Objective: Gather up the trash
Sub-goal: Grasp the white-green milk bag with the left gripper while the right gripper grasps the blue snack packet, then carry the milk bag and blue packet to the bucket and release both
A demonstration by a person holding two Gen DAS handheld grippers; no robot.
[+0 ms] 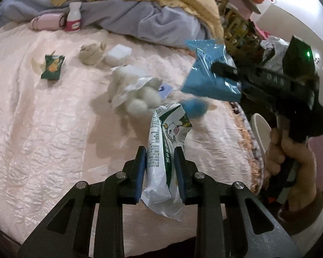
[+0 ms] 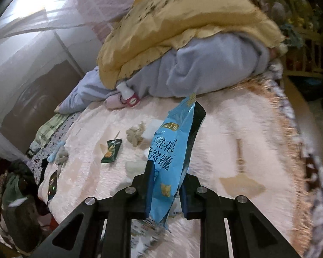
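Note:
My left gripper (image 1: 159, 152) is shut on a white and green milk pouch (image 1: 165, 148) and holds it above the pink bedspread (image 1: 53, 129). My right gripper (image 2: 166, 169) is shut on a blue snack bag (image 2: 172, 150); that bag (image 1: 206, 73) and gripper (image 1: 221, 68) also show at the right of the left wrist view, above the bed edge. On the bed lie a green wrapper (image 1: 52, 66) (image 2: 112, 151), a crumpled beige tissue (image 1: 92, 52) (image 2: 135, 136), a white block (image 1: 118, 52), a white bag of cotton balls (image 1: 133, 90) and a blurred blue object (image 1: 193, 107).
A small white bottle with a red label (image 1: 74, 17) (image 2: 129, 95) stands by a pink roll (image 1: 46, 21) at the back. Grey and yellow bedding (image 2: 183, 43) is piled behind. A white bin rim (image 1: 260, 129) shows beside the bed. Dark clothes (image 2: 17, 193) lie at the left.

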